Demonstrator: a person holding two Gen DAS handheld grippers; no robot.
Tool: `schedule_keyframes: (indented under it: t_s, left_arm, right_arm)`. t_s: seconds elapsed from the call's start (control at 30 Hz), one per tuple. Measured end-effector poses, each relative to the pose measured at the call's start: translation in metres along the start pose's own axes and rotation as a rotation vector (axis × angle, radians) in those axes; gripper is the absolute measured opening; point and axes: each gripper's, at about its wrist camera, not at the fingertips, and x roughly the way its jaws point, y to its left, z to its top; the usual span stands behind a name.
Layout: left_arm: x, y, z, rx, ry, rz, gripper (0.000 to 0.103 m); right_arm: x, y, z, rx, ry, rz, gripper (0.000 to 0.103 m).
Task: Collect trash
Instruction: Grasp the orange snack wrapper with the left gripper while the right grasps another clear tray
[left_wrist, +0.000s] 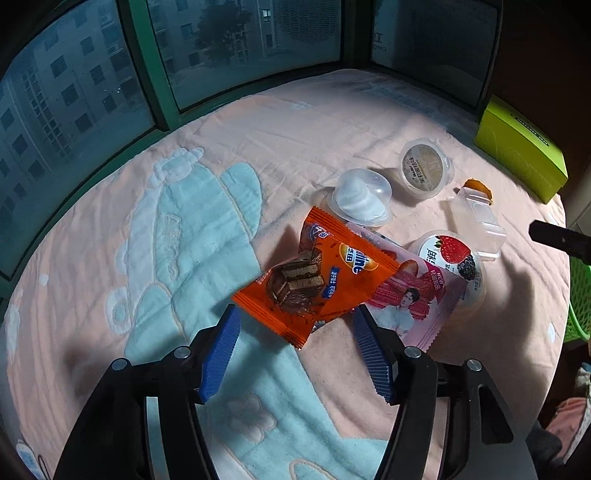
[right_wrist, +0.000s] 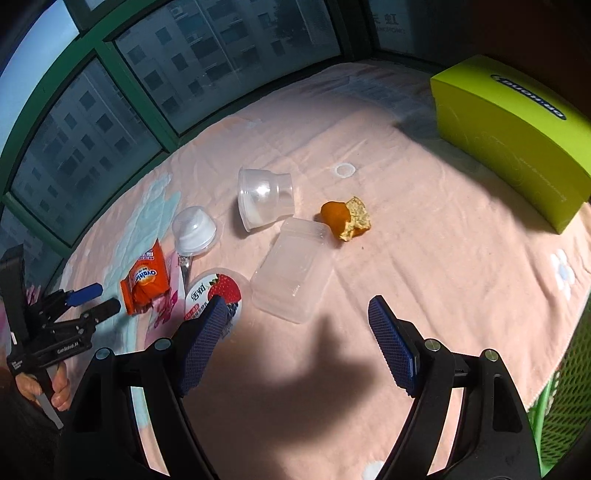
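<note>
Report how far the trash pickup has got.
Nothing looks collected yet. Both the left gripper and right gripper are open and empty. The left one closes in on the orange wrapper; cups, the clear box and orange peel remain.

A pink blanket (left_wrist: 332, 122) with pale blue flower-and-figure patterns carried an orange chocolate-wafer wrapper (left_wrist: 317, 280), a pink strawberry wrapper (left_wrist: 413, 299), an orange peel (right_wrist: 345, 218) and a lime-green box (right_wrist: 513, 136).

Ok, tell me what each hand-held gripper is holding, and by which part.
Nothing. The left hand-held gripper is open at the orange Ovaltine wrapper's edge; the right hand-held gripper is open, empty.
</note>
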Motion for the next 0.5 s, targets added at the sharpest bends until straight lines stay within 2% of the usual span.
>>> schedule_keyframes:
  t_s: [0.17,0.5]
  left_arm:
    - [0.012,-0.001,0.009,0.09,-0.005,-0.067,0.074]
    - [0.043,-0.003,0.022,0.198,0.034,-0.156,0.079]
  right_arm:
    - [0.027,0.011,0.01,0.015,0.036,-0.028,0.077]
    - [0.055,0.011,0.018,0.092,0.076,-0.061,0.077]
